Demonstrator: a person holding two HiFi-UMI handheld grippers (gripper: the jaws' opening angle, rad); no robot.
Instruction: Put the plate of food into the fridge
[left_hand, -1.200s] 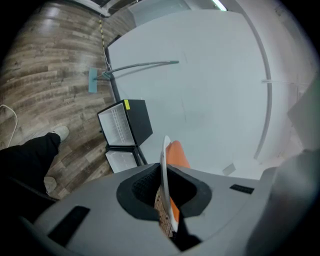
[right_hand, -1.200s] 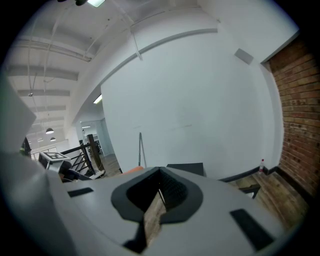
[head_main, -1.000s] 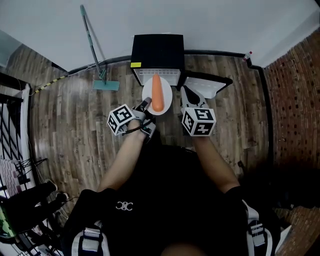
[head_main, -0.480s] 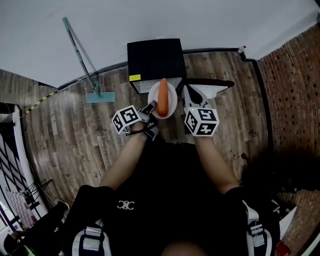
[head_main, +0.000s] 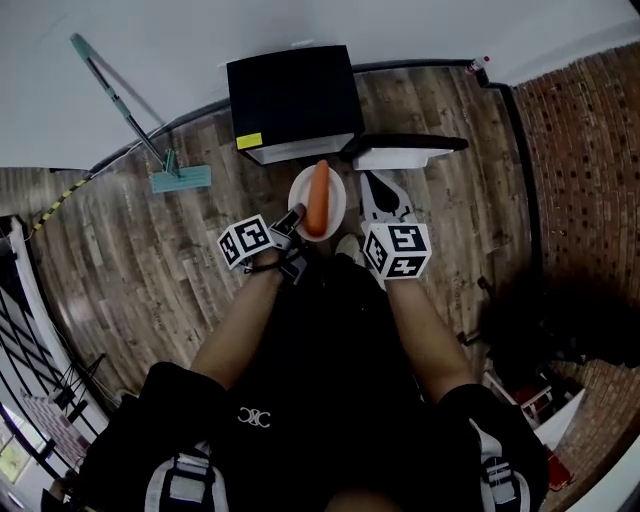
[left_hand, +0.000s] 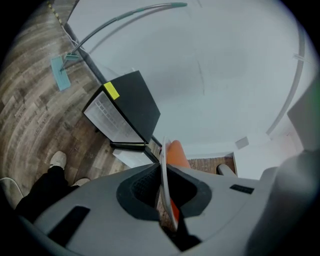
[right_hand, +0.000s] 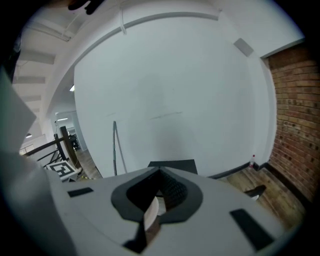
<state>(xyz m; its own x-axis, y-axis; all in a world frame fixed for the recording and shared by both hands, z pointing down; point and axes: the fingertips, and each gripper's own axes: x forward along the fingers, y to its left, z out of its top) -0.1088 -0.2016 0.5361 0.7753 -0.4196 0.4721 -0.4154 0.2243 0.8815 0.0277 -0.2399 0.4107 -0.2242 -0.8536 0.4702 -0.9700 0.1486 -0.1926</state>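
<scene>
A white plate (head_main: 335, 208) carrying a long orange carrot (head_main: 318, 195) hangs just in front of the black mini fridge (head_main: 290, 95), whose door (head_main: 405, 150) stands open to the right. My left gripper (head_main: 295, 215) is shut on the plate's near-left rim. In the left gripper view the plate (left_hand: 164, 185) sits edge-on between the jaws of the left gripper (left_hand: 164, 172), with the carrot (left_hand: 175, 152) behind it and the fridge (left_hand: 127, 107) beyond. My right gripper (head_main: 378, 190) hovers beside the plate, near the door. Its jaws meet with nothing held in the right gripper view (right_hand: 159, 187).
A green mop (head_main: 150, 150) leans on the white wall left of the fridge. A brick wall (head_main: 580, 150) runs along the right, with a small bottle (head_main: 478, 65) in the corner. My shoe (head_main: 348, 245) rests on the wood floor below the plate.
The plate with the carrot has drawn back a little from the fridge's open front, still held by the left gripper. The head view has shifted, so the fridge's white inside no longer shows.
</scene>
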